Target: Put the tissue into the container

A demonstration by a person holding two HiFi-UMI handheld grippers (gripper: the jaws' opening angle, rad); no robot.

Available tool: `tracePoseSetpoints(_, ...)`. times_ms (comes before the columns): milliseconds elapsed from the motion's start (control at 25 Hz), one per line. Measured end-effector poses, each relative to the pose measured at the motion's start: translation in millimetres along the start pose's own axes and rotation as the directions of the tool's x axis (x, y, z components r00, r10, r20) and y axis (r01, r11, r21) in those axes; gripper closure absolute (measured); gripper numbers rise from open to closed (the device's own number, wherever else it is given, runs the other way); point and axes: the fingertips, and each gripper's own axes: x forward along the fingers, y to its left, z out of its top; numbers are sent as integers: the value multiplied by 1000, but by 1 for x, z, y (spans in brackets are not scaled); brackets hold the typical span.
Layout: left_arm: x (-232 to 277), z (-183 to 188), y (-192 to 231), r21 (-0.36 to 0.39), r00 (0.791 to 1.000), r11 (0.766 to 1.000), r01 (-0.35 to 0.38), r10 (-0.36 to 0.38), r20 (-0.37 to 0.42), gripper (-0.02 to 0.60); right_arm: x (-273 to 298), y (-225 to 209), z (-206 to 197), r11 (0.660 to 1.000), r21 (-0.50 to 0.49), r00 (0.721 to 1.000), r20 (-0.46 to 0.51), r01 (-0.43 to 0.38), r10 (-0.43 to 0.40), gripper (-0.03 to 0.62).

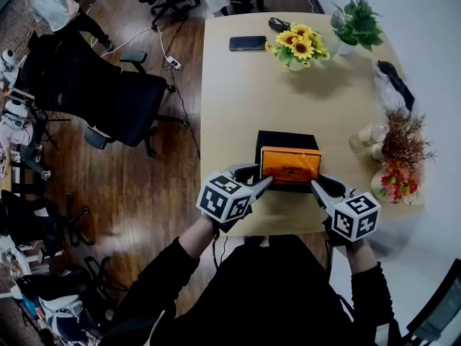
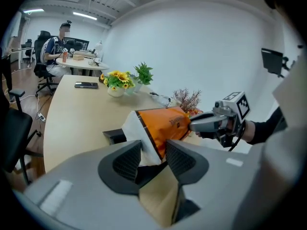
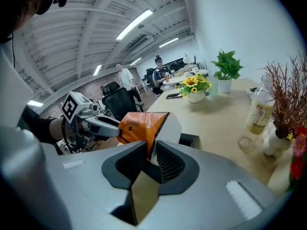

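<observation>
- The orange tissue pack with white ends is held between the 2 grippers, just ahead of both, over the near edge of the black container.
- The left gripper is clenched on the pack's left white end. In the left gripper view that end sits between its 2 ridged pads, with the pack slanting up and away from them.
- The right gripper is clenched on the pack's right end. In the right gripper view its jaws stand almost together, pinching a thin edge of the pack.
- Each gripper shows in the other's view, its tip meeting the far end of the pack: the right gripper across from the left one, the left gripper across from the right one.
- The container is an open black box on the table. It lies beyond and below the jaws of both grippers, partly covered by the pack in the head view.
- Whether the pack touches the container's rim, I cannot tell.
- Farther ahead of the grippers stand a pot of sunflowers, a smartphone and a green potted plant.
- To the right of the right gripper are a dried bouquet and a clear bottle.
- To the left of the left gripper, off the table, is a black office chair.
</observation>
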Motion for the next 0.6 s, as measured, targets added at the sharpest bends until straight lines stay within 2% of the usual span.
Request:
tracePoseSetpoints(360,8,-15,2,-4,999,1000,-1,1,-47,437,8,-5,-20,999,41,1000,-29,-11,12,526)
tracePoseSetpoints(600,22,-32,14,-11,992,1000,-16,14,-128,437,25,-14,-40,998,62,997,-76,-3,8,526)
